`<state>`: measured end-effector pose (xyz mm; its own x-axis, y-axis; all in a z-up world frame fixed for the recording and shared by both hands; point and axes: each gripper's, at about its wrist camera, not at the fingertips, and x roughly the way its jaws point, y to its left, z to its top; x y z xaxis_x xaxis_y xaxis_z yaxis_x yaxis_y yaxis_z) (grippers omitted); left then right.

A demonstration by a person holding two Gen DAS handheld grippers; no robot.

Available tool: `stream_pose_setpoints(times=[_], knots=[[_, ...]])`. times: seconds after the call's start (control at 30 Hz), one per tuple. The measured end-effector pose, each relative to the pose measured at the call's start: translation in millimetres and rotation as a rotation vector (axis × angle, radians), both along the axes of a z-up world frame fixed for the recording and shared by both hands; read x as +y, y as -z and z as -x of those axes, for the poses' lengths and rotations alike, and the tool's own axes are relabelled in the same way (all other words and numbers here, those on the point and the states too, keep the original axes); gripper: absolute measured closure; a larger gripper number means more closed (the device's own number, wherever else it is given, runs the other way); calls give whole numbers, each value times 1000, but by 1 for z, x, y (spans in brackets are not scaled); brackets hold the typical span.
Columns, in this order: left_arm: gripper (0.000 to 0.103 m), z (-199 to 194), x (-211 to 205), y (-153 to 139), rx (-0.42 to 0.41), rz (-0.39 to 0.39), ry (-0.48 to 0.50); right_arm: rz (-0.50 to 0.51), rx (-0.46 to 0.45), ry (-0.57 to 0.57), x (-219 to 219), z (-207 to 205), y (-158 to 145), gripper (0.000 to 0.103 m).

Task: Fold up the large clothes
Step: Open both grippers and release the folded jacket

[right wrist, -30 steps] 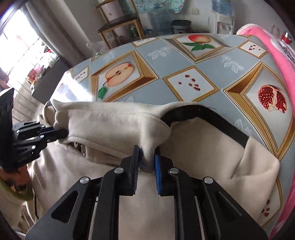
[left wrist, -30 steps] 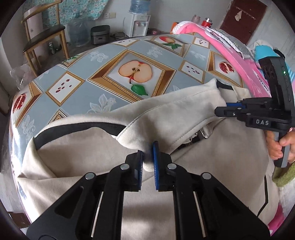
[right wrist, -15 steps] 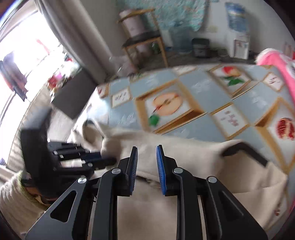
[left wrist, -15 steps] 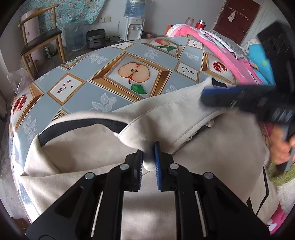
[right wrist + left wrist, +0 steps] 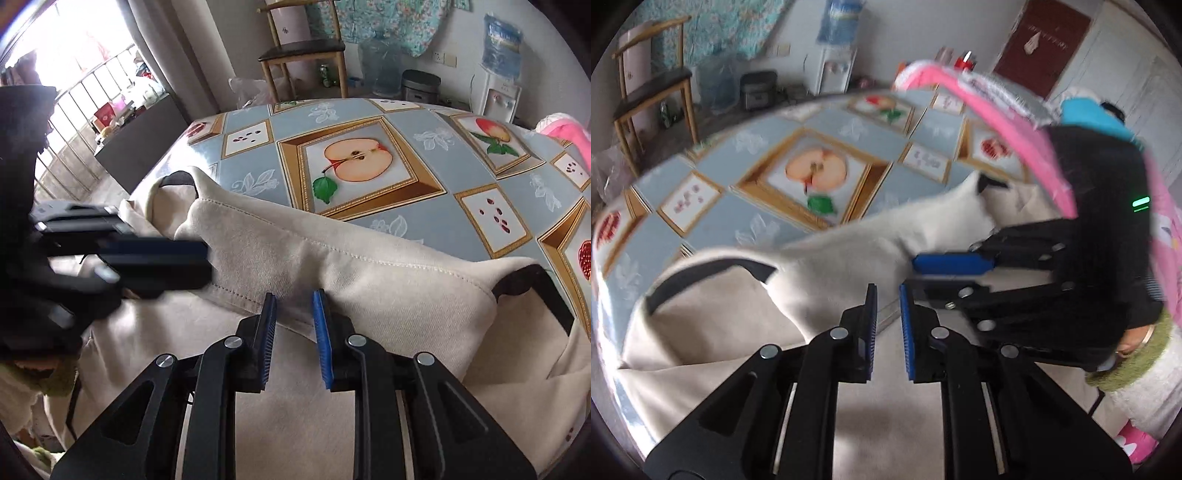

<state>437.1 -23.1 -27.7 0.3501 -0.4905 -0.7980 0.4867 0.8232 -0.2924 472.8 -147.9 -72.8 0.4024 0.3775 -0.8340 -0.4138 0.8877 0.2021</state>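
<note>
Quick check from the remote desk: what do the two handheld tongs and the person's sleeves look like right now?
Both the left tongs and right tongs are matte black linkage frames with silver round pivot pins and ribbed blue pads on the fingers. The right unit's black body shows a green indicator light. The person wears a fuzzy olive-green sleeve cuff. No cables are clearly visible.

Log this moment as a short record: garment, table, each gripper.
garment: beige garment with black trim, lying on the table, its far part folded back in a band
table: fruit-print tablecloth
left gripper: jaws narrowly apart at the band's near edge; grip unclear in the blur
right gripper: open, tips at the band's stitched hem, not pinching it
beside: pink cloth at the table's edge
</note>
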Motion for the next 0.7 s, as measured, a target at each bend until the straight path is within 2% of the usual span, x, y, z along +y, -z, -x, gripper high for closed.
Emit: stream_pose_setpoints(times=[0.13,0.17,0.2,0.27,0.37,0.4,0.57,0.7], knots=[[90,-2,-2,17,2,-1,-16,-194,107,50,-35,-5,-5,84],[90,-2,-2,17,1,-1,-16,-195,95,79,-44,-3,-12,84],[90,-2,-3,17,-1,-3,-11,-176,67,78,-50,1,-20,84],[90,-4,-4,20,-5,-11,-7,-136,68,43,-51,7,-24,83],[90,-8,-8,20,-20,-24,-10,80,69,47,-43,6,-7,83],[90,-8,-8,20,-23,-22,-12,101,61,54,-42,2,0,83],[90,-16,-8,21,-18,-5,-21,177,-18,65,-34,-13,-4,84],[90,-10,-6,21,-19,-20,-8,166,4,105,-42,-7,-20,84]])
